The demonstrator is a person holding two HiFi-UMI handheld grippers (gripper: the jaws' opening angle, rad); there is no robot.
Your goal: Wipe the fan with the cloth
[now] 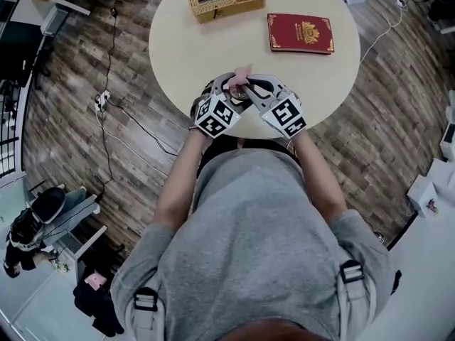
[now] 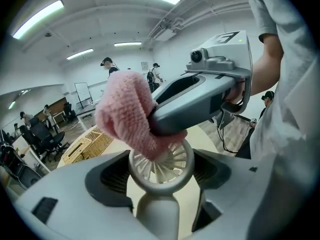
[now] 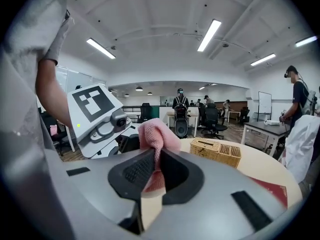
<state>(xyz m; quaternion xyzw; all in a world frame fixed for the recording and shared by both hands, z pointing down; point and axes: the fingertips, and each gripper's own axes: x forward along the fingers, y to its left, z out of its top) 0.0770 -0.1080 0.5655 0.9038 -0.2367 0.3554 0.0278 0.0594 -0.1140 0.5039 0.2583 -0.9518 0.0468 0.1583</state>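
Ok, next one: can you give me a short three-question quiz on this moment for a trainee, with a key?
1. True or false: the right tongs are shut on the pink cloth.
2. What do the left tongs hold? A) a mug B) a small white handheld fan C) a spray bottle
3. Fill in: in the head view, the red book lies to the ___ of the wicker basket on the round table.

Key: 1 true; 2 B; 3 right.
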